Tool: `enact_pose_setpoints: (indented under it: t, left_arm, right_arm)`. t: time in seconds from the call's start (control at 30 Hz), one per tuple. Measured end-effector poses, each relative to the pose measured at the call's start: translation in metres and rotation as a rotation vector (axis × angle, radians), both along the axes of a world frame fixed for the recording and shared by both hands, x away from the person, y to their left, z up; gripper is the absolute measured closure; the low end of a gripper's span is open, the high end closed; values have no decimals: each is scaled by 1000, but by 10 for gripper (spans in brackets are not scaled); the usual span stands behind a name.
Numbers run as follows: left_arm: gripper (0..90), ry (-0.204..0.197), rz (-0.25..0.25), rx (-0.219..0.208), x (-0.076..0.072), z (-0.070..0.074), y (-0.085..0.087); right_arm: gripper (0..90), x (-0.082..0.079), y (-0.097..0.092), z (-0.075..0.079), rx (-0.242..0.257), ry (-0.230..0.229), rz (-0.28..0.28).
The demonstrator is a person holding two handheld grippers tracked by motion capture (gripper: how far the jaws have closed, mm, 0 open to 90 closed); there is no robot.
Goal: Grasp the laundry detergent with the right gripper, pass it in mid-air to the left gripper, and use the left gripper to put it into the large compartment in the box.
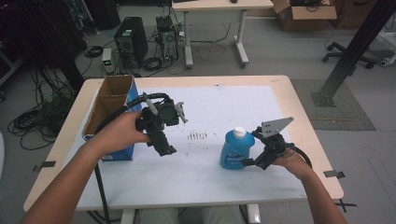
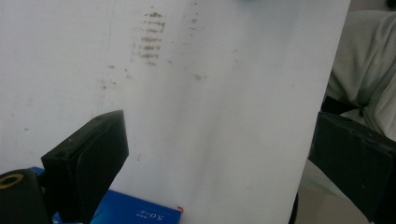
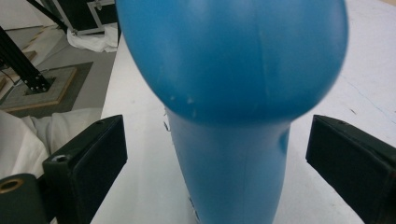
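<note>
— Where is the blue bottle (image 1: 236, 150), and why does it stand as it does?

— Right of centre in the high view, upright on the white sheet that covers the table (image 1: 299, 100), white cap up. In the right gripper view it sits between the two jaws, its bulging body (image 3: 231, 60) close to the lens. The right gripper (image 1: 252, 161) is spread wide around it, both jaws clear of the plastic. I judge it is lined up for a side grasp low on the body, where the bottle narrows.

— And the other hand?

— The left gripper (image 1: 169, 150) hangs above the table, left of centre in the high view, beside the open cardboard box (image 1: 113, 100). Its jaws are also wide and hold nothing; its own view looks down on bare white sheet with brown smudges (image 2: 150, 39). It looks parked out of the way, perhaps ready to steady the box.

— What can't you make out?

— The bottle's label is too small to read in the high view, and the right gripper view cuts off its cap and base. The box's inside is in shadow, so I cannot tell whether it holds anything. Along the bottom of the left gripper view a blue edge with "5.0" print (image 2: 140, 212) shows; likely the box's side, but it is cropped.
</note>
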State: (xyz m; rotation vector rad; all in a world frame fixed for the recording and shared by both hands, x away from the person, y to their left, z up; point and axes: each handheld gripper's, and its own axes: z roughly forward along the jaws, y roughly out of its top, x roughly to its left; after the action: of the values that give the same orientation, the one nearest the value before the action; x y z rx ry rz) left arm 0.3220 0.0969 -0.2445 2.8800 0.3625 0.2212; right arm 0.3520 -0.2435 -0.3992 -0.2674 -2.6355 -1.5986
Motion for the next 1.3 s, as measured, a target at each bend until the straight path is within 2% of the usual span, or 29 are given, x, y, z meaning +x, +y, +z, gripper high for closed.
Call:
enact_pose_setpoints:
  t: [0.57,0.73,1.3]
  left_arm:
    - [49,1,1,-1,0,-1,0]
    - [50,0,0,0,0,-1,0]
    - [50,-1,3,0,0,-2,1]
  right_arm:
    - [91,0,11,-8,55,-2,11]
    - [148,0,11,-8,59,-1,19]
    - [245,0,9,-8,68,-22,22]
